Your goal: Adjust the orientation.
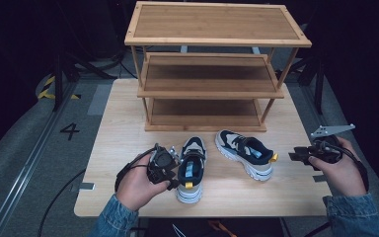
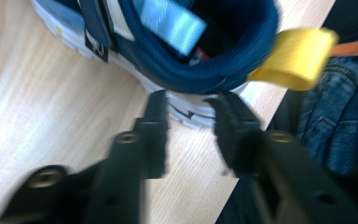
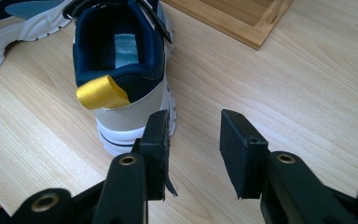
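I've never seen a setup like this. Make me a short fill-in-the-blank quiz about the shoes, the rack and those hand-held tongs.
1. The number of shoes on the table is ____.
2. The loop at the heel of the right shoe is coloured ____.
3. The wooden rack has ____ shelves, none holding a shoe.
4. The left tongs point at the ____ end of the left shoe, with nothing gripped; the right tongs stand beside the right shoe.

Missing words: two; yellow; three; heel
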Tool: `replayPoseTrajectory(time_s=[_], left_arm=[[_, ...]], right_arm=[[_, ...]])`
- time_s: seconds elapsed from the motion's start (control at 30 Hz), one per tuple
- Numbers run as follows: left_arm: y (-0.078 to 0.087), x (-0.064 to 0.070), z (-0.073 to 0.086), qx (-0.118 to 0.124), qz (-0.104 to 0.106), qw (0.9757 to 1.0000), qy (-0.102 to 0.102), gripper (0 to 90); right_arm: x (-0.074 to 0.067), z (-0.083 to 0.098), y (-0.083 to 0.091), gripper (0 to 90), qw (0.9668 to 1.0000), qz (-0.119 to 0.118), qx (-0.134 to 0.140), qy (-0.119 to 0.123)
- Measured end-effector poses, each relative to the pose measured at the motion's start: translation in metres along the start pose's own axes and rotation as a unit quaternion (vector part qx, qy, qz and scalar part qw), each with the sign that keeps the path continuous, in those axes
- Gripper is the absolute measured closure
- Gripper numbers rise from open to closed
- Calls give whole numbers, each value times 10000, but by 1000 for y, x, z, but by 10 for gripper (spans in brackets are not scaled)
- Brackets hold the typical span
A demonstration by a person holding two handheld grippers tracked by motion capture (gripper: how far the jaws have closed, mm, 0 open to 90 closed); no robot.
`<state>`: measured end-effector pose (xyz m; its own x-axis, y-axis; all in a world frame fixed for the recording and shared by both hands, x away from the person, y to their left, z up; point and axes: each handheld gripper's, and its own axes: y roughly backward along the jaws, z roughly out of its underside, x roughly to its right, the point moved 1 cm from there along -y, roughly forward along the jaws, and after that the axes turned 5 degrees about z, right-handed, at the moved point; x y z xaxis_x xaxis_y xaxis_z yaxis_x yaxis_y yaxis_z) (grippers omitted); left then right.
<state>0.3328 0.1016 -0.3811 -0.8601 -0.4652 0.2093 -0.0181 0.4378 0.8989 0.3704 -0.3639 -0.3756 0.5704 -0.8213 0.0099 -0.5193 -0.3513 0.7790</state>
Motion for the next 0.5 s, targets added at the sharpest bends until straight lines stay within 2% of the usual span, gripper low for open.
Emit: replayPoseTrajectory(time_s=[0.07,0.1,0.17,0.27,0.37,0.5], left_arm=[[5,3,-2,244,-85,9996,-135,450],[6,5,-3,305,-40,9993,-190,390],[6,8,-6,391,41,9988,-281,369],[5,13,-11,457,19,9981,-412,309],[-1,16,-17,418,81,9978,-506,289],[-16,13,-22,342,217,9975,-576,277]], right_arm=[[0,0,0,637,10000,1,-2,-16],[0,1,0,633,10000,-7,6,-16],[-1,1,0,630,10000,-7,-12,-35],[-1,2,0,624,10000,10,-1,-14],[0,4,1,618,10000,43,-9,-37],[-1,6,0,607,10000,12,-9,-71]])
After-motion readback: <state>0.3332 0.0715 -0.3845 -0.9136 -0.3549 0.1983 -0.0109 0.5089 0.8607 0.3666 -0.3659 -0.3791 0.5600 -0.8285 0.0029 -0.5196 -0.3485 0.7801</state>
